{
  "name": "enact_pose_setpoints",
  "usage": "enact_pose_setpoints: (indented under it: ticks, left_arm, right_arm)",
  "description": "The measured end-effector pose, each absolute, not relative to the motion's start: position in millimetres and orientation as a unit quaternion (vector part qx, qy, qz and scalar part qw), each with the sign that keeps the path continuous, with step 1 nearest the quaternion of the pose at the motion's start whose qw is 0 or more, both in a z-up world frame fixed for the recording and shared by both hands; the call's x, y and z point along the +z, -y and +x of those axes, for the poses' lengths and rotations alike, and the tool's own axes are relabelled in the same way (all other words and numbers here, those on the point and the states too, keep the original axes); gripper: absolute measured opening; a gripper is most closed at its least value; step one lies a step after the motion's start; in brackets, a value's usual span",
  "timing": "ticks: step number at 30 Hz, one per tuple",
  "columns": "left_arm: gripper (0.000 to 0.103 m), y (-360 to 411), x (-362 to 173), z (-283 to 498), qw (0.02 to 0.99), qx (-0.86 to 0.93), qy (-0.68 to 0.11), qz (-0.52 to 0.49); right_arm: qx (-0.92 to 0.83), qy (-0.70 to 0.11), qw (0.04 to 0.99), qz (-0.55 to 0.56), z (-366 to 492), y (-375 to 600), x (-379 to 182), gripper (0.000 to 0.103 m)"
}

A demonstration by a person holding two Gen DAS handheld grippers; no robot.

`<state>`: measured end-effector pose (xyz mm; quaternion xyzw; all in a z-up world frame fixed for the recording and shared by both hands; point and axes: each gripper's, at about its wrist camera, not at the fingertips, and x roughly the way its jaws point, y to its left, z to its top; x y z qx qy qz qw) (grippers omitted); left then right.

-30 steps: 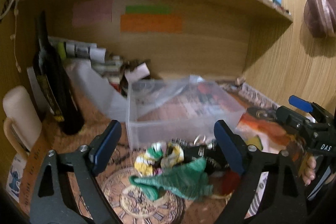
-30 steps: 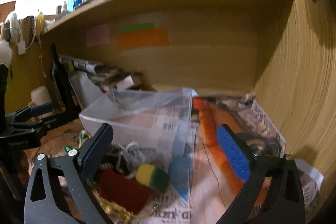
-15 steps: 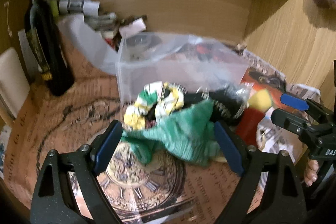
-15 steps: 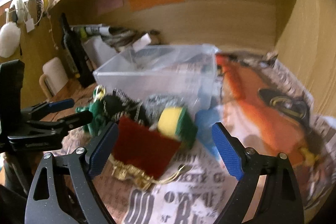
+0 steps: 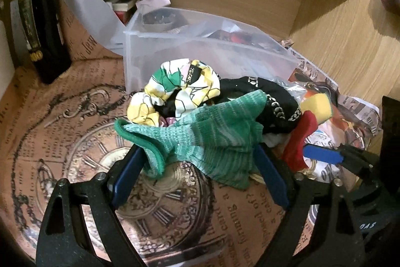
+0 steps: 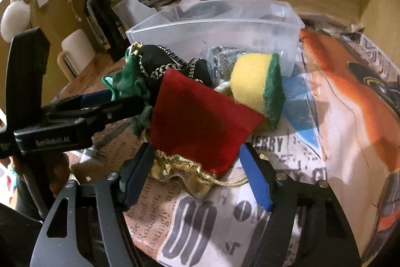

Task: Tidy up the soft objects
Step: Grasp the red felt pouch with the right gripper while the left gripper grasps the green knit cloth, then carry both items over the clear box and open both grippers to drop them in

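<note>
Soft pile: a heap of soft things is lying on the printed paper covering the desk, just in front of the clear plastic storage box, which is sitting at 12 o'clock from the heap (near enough, I judge, to serve as the place they go).
Left gripper: its blue-padded jaws are standing wide and closing slightly, straddling the near end of the green knitted cloth; the pads are not yet pressing it, the left one only sitting under a hanging fold.
Why there: the green cloth is lying on top and nearest, at 6 o'clock of the heap, so it is likely the easiest piece to lift without dragging the rest.
Right gripper: its jaws are closing around the lower corner of the red felt pouch with the gold drawstring trim; the pouch is sitting between the pads, but a gap is still showing on each side.
Why there: the pouch is leaning with its trim end nearest the gripper, offering a thin edge to pinch.
Neighbours: the yellow sponge with a green scouring layer is resting against the pouch at 2 o'clock; the black fabric with a white chain pattern is lying at 11 o'clock; the yellow, white and green floral scrunchie is touching the box wall.
Risk: the pieces are overlapping, so one lift may be tugging a neighbour along (a judgement only).
</note>
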<state>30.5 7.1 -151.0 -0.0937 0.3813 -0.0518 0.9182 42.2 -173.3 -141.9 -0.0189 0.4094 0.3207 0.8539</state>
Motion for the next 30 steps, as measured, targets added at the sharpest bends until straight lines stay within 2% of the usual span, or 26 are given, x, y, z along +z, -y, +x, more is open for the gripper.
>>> enact_pose_setpoints:
  ticks: [2,3,5,6,9,11,14,17,22,30]
  left_arm:
    - [0.082,-6.1,-153.3,32.2,0.919,-0.052,-0.38,-0.092]
    - [0.08,-5.5,-155.0,32.9,0.919,-0.053,-0.379,-0.091]
    - [0.076,-5.2,-158.3,33.0,0.92,-0.054,-0.378,-0.093]
    - [0.075,-5.0,-158.8,33.1,0.92,-0.053,-0.376,-0.093]
    - [0.061,-4.3,-159.8,30.8,0.923,-0.055,-0.371,-0.092]
    - [0.044,-4.4,-160.7,29.0,0.922,-0.06,-0.371,-0.095]
    - [0.037,-5.6,-159.8,25.1,0.921,-0.065,-0.372,-0.098]
    - [0.032,-5.3,-157.5,21.5,0.921,-0.064,-0.372,-0.096]
    - [0.027,-5.6,-144.1,12.8,0.928,-0.062,-0.356,-0.091]
    - [0.026,-13.9,-105.6,-3.3,0.947,-0.052,-0.303,-0.088]
  right_arm:
    - [0.317,-0.405,0.857,-0.033,40.8,171.5,-142.7,0.059]
    - [0.314,-0.402,0.859,-0.04,40.0,170.8,-143.6,0.058]
    - [0.308,-0.396,0.863,-0.05,38.7,171.7,-144.6,0.044]
    - [0.307,-0.396,0.864,-0.052,38.9,172.2,-145.1,0.043]
    - [0.308,-0.393,0.865,-0.045,40.1,178.2,-145.4,0.033]
    - [0.31,-0.392,0.865,-0.043,41.2,179.3,-145.5,0.027]
    - [0.315,-0.39,0.864,-0.039,40.8,178.5,-144.4,0.017]
    - [0.325,-0.385,0.863,-0.027,39.5,180.7,-141.9,0.012]
    - [0.325,-0.361,0.874,-0.017,34.9,187.0,-128.1,0.011]
    - [0.327,-0.311,0.892,-0.004,31.9,196.2,-97.0,0.011]
